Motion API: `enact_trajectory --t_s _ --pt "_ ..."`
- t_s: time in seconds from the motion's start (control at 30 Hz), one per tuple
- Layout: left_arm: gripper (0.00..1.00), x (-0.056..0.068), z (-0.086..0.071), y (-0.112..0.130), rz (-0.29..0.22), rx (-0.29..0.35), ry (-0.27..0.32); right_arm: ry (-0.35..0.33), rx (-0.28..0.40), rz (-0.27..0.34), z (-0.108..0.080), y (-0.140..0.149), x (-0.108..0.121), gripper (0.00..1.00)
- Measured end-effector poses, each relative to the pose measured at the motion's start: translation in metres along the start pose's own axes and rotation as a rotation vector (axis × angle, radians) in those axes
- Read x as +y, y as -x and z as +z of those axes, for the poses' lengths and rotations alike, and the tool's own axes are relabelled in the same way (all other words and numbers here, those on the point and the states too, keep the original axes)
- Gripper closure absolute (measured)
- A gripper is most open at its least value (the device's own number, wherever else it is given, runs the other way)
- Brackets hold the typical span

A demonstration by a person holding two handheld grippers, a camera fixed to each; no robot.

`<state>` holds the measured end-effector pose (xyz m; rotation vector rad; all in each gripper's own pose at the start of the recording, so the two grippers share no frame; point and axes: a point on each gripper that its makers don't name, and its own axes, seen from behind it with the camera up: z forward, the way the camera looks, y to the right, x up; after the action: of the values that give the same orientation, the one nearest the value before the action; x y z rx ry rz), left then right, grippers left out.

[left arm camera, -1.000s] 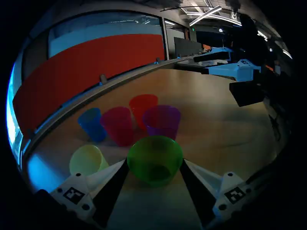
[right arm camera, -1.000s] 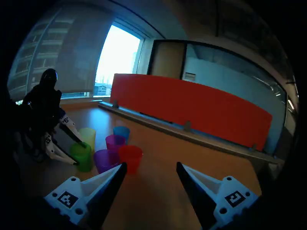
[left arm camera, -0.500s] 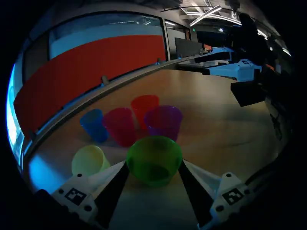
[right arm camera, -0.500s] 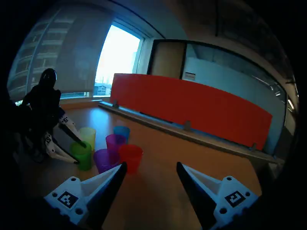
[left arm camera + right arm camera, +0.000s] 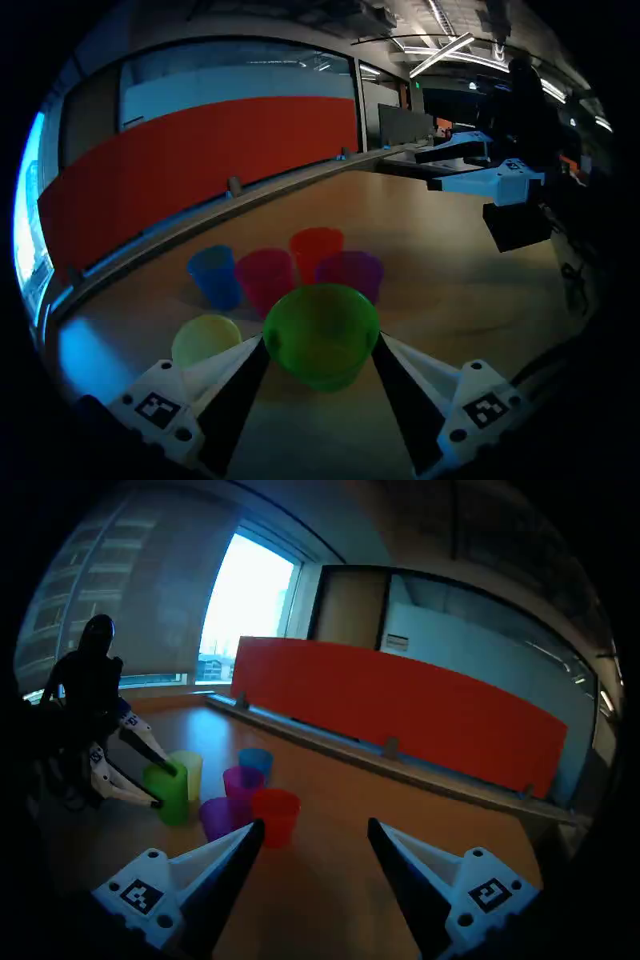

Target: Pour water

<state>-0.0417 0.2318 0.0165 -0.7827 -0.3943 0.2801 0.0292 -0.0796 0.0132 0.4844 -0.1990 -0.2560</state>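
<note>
Green translucent plastic cup [image 5: 322, 336] pinched between left fingers [image 5: 228, 382]; right fingers [image 5: 226, 866] spread apart.

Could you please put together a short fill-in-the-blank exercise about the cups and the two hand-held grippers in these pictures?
1. The cup held between the fingers of the left hand-held gripper is ___ in colour.
2. The right hand-held gripper is ___, with nothing between its fingers.
3. Apart from the held one, ___ more stand on the table.

Missing words: green; open; five.
</note>
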Motion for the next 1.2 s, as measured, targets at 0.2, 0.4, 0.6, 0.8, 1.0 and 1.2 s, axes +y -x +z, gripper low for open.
enact_trajectory --t_s 0.2,0.4,0.6,0.8,1.0,1.2 --pt "0.13 -0.002 -0.014 -0.014 -0.018 0.057 -0.02 -0.006 0.005 -0.013 0.001 -0.007 -0.005 0.0" --pt "0.13 -0.007 -0.033 -0.03 -0.052 0.131 -0.042 -0.016 0.004 -0.012 0.006 -0.011 -0.01 0.0" --pt "0.13 -0.013 -0.052 -0.048 -0.085 0.212 -0.06 -0.028 0.001 -0.011 0.014 -0.015 -0.016 0.0" --pt "0.13 -0.019 -0.069 -0.061 -0.093 0.261 -0.077 -0.042 0.003 -0.012 0.021 -0.02 -0.021 0.0" --pt "0.13 -0.02 -0.082 -0.073 -0.088 0.304 -0.092 -0.058 0.004 -0.024 0.029 -0.027 -0.026 0.0" --pt "0.13 -0.018 -0.093 -0.087 -0.086 0.361 -0.095 -0.075 0.005 -0.039 0.04 -0.034 -0.032 0.0"
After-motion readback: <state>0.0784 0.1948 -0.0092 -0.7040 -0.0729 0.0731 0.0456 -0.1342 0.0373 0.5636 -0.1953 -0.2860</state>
